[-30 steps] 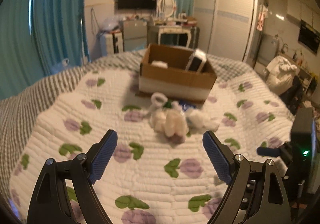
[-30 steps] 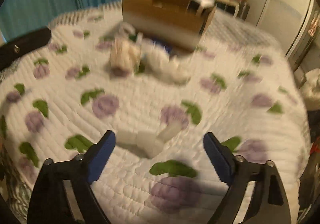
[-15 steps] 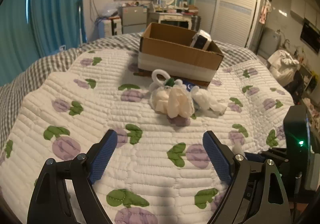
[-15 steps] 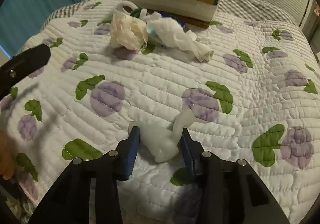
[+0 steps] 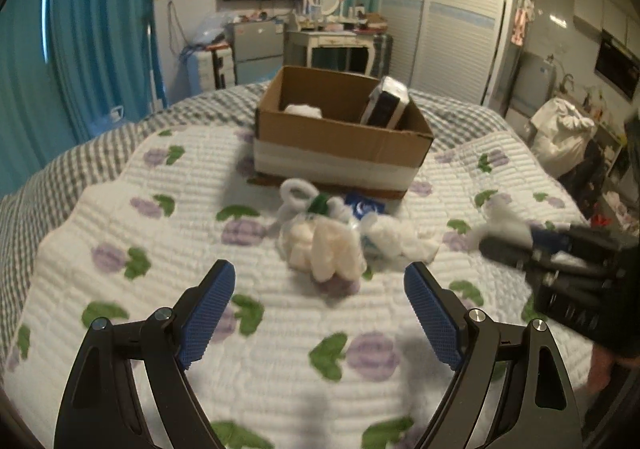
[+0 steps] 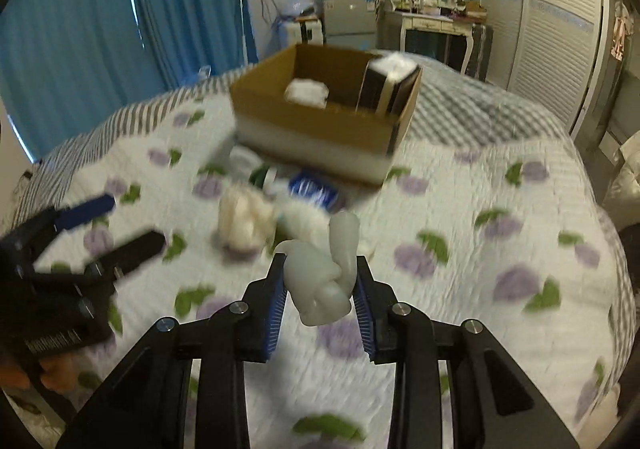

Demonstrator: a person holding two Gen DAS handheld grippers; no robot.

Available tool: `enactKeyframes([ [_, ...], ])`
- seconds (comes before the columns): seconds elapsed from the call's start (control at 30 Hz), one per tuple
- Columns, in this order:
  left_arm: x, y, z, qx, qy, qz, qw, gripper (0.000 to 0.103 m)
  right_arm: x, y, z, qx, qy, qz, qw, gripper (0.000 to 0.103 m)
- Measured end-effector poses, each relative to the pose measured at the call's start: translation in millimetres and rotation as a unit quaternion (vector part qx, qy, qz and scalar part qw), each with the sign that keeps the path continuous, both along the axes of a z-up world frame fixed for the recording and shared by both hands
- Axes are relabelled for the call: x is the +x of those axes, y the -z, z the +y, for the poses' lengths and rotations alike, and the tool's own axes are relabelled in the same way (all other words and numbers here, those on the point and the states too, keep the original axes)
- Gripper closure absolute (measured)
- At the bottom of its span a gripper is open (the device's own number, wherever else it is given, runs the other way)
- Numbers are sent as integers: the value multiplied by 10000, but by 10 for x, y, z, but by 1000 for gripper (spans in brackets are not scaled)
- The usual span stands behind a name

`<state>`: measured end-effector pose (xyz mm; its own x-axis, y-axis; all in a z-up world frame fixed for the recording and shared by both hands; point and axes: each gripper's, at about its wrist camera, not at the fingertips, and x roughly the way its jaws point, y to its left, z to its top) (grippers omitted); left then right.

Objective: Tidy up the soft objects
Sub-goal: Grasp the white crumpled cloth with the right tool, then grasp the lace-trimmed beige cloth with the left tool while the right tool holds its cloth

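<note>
Your right gripper (image 6: pixel 320 295) is clamped on the pale soft toy (image 6: pixel 322 273); your left gripper (image 5: pixel 318 317) stands apart. Squeezed rubber may slip out before the box (image 6: pixel 320 129).

A big bed (image 5: pixel 120 233) has a white quilt (image 5: pixel 280 329) with purple flowers and green leaves on it. A brown cardboard box (image 5: pixel 340 137) sits on the quilt. Just in front of the box lies a little pile of soft white and cream things (image 5: pixel 332 245), with a blue packet (image 5: pixel 365 205) beside them.
</note>
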<state>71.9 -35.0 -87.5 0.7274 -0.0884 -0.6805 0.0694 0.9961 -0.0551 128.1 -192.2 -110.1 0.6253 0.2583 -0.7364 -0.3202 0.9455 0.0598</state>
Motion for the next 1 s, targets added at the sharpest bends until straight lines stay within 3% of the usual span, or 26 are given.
enactKeyframes([
  [0.23,541,412,-191,26,7,319,9995,18,473,97,24,-47,-19,-2,10000,72],
  [0.4,836,773,-203,-26,-32,824,9966,41,625,388,13,45,-19,287,9996,72],
  [0.53,915,909,-170,-157,25,1015,9947,66,644,434,-32,139,22,352,9993,71],
  [0.63,849,860,-126,-326,63,946,9950,80,617,415,-47,172,35,310,9994,71],
  [0.83,554,523,-116,-186,225,597,9978,81,504,335,-77,186,89,216,9996,71],
  [1.0,303,87,-107,-230,311,226,9990,81,288,40,-101,258,82,-31,9996,71],
])
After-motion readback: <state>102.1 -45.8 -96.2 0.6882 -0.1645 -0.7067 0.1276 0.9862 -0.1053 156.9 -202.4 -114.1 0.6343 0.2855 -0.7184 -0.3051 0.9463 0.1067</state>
